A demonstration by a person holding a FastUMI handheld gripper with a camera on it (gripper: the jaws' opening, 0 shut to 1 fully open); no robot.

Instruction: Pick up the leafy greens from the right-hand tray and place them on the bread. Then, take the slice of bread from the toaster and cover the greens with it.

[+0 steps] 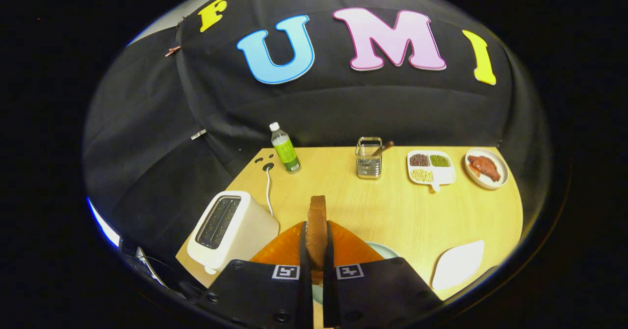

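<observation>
1. Gripper view: the hand-held gripper [316, 250] is clamped tight on the slice of bread [317, 226], held upright between both fingers.
2. The toaster [230, 228] sits at nine o'clock of it on the desk [402, 211], slots empty.
3. A white leaf-shaped tray [458, 264] lies at three o'clock.

bottle [285, 150] | label too small to read | no other legible text
</observation>
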